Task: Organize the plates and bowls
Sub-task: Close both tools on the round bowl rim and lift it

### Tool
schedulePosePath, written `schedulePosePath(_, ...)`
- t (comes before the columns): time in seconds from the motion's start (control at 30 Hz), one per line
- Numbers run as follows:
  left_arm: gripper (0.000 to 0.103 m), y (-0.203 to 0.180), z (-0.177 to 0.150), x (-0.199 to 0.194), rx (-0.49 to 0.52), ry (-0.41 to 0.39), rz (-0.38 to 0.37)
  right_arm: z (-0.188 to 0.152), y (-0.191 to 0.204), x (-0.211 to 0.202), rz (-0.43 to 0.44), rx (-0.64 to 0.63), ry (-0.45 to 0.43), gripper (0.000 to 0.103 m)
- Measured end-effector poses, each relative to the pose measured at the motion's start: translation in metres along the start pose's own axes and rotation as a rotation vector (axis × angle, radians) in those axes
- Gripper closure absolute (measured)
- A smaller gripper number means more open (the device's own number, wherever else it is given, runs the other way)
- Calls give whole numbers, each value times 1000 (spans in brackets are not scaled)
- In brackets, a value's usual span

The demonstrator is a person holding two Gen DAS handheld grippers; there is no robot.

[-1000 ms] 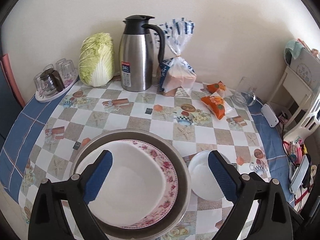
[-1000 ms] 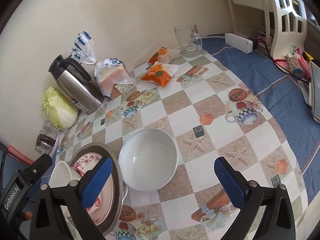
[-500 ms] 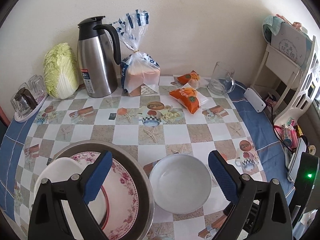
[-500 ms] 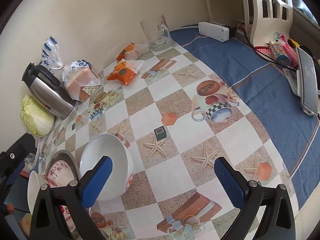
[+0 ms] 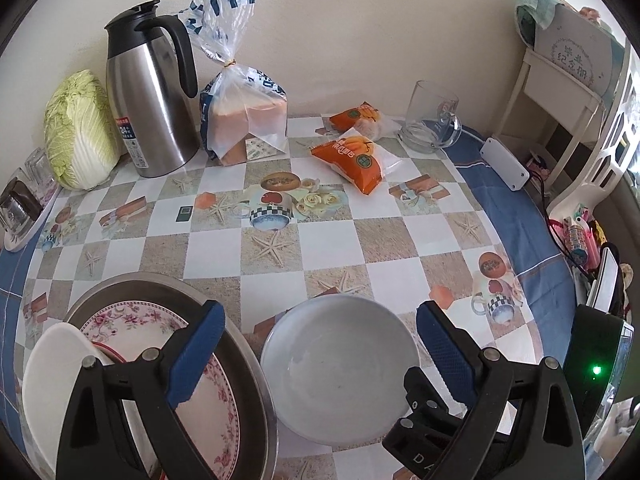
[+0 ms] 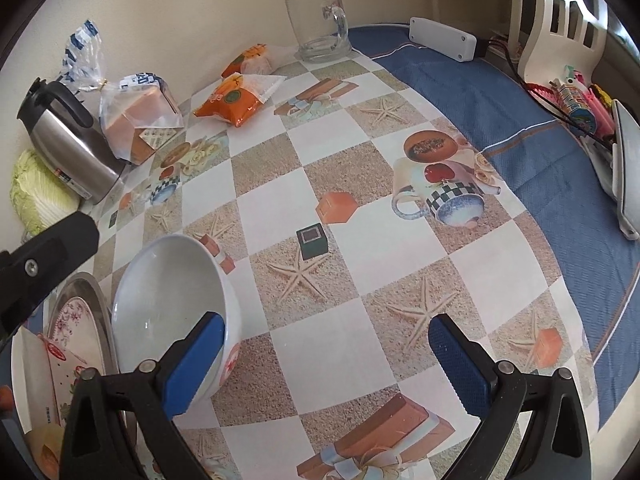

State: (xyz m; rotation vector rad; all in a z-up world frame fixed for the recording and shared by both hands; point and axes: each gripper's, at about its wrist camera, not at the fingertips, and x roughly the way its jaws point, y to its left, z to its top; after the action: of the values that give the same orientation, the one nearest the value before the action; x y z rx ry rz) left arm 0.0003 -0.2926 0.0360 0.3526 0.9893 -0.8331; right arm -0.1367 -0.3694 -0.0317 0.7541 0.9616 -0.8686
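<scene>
A white bowl (image 5: pixel 340 364) stands on the table at the near edge; it also shows in the right wrist view (image 6: pixel 168 304). My left gripper (image 5: pixel 316 344) is open, its fingers spread on either side of the bowl, above it. To the left, a steel plate (image 5: pixel 256 364) holds a floral plate (image 5: pixel 208 400) and a small white dish (image 5: pixel 52 376). My right gripper (image 6: pixel 324 360) is open and empty; its left finger (image 6: pixel 196 360) is at the bowl's near right side.
A steel thermos (image 5: pixel 148 100), a cabbage (image 5: pixel 76 136), a bread bag (image 5: pixel 244 120), orange snack packs (image 5: pixel 352 156) and a glass mug (image 5: pixel 432 120) stand along the wall. A tray of glasses (image 5: pixel 20 208) sits far left. A phone (image 6: pixel 624 172) lies right.
My left gripper has moved right, from over the stacked plates to over the white bowl. My right gripper has moved right, so the bowl now sits at its left finger.
</scene>
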Motion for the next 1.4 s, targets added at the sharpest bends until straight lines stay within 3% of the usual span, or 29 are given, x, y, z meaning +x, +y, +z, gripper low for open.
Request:
schedulePosePath(0.2, 6, 1, 0, 2, 6, -5, -19, 0, 4, 1, -30, -29, -14, 0)
schedulePosePath(0.37, 6, 2, 1, 1, -3, -19, -29, 2, 1, -3, -71, -28, -41, 6)
schedulePosePath(0.6, 6, 1, 1, 0, -11, -62, -32, 3, -8, -4, -60, -2, -53, 8)
schedulePosePath(0.73, 6, 0, 0, 3, -6, -46, -41, 3, -9, -5, -67, -1, -69, 19)
schedulePosePath(0.83, 6, -1, -1, 9, -6, -18, -68, 4, -13, -6, -55, 25, -70, 34)
schedulePosePath(1.1, 8, -11, -10, 27, 37, 50, -43, 4, -18, -4, -14, 58, -53, 66)
schedulePosePath(1.13, 9, -12, -11, 28, 42, 54, -40, 4, -18, -4, -9, 60, -53, 69)
schedulePosePath(1.2, 30, -12, -13, 33, 42, 67, -39, 3, -18, -3, 0, 65, -51, 72)
schedulePosePath(1.4, 70, -11, -22, 53, 39, 137, -56, 2, -17, -1, 32, 73, -40, 84)
